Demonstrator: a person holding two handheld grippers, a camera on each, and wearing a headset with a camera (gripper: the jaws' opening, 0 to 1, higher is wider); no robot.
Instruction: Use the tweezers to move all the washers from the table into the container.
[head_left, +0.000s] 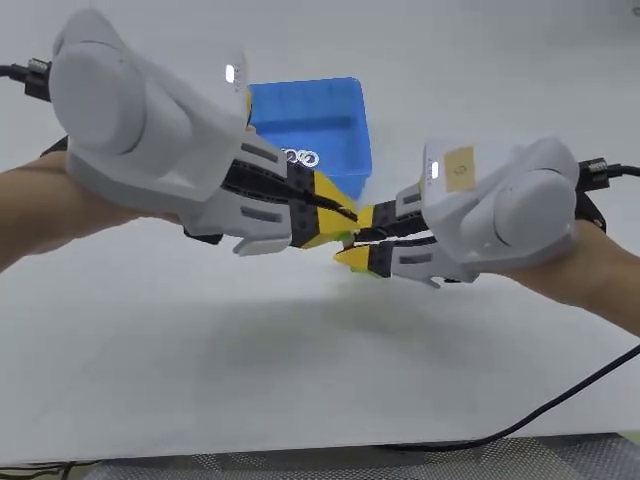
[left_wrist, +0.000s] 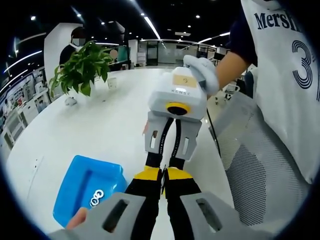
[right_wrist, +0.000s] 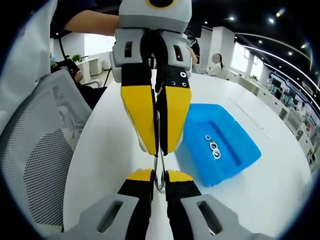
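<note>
Our left claw (head_left: 340, 212) and right claw (head_left: 358, 248) both pinch the tweezers (right_wrist: 159, 162) between them, seemingly mid-handover; next, one must release. Washers (head_left: 300, 157) sit in the container (head_left: 345, 95) beyond.

- The tweezers (right_wrist: 159, 167), thin and silvery, are hanging clear of the table (head_left: 300, 340). They are being pinched between the closed yellow jaw tips of the left gripper (right_wrist: 159, 149) and of the right gripper (right_wrist: 159, 176).
- The tweezers' rounded end is sitting between the right gripper's jaws.
- The washers (right_wrist: 214, 146), a few small silver rings, are lying flat and clustered on the container floor.
- The container (right_wrist: 240, 150), a blue rectangular open tray, is standing upright on the table just beyond the tweezers.
</note>
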